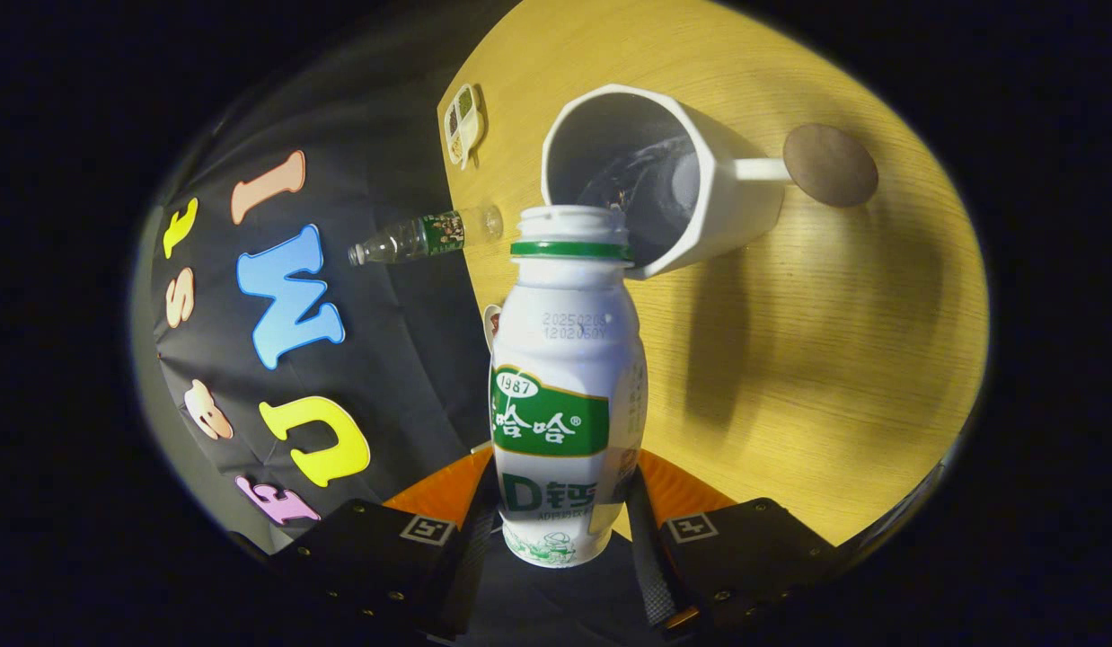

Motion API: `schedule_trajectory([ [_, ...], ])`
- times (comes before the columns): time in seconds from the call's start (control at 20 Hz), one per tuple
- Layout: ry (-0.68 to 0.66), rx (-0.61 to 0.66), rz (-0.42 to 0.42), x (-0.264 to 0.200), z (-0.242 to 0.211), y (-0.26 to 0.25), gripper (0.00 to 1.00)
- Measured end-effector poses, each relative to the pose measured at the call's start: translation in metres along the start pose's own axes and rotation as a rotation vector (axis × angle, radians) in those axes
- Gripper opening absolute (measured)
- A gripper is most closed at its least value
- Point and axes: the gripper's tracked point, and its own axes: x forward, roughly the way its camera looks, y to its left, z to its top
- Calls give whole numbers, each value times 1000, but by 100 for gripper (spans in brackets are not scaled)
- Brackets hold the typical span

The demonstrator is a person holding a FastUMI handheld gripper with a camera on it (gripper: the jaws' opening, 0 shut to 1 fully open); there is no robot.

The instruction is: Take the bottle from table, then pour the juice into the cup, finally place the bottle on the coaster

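We hold the milk-drink bottle [567,386] clamped between both fingers of the gripper [565,530], its open mouth at the white cup [700,193]'s rim; pouring seems underway; the coaster [830,164] beyond the cup awaits.

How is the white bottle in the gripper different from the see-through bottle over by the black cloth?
The white bottle is opaque and squat with a green label; the clear bottle is see-through and slimmer. The white bottle is clamped between the gripper fingers, its open mouth tipped toward the cup; the clear bottle stands free at the table edge, untouched. Both wear a label around the middle.
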Motion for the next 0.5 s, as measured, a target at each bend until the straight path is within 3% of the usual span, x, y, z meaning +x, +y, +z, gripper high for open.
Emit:
schedule_trajectory([
  [0.5, 0, 49, 21, -3, 3, 12, 70],
])
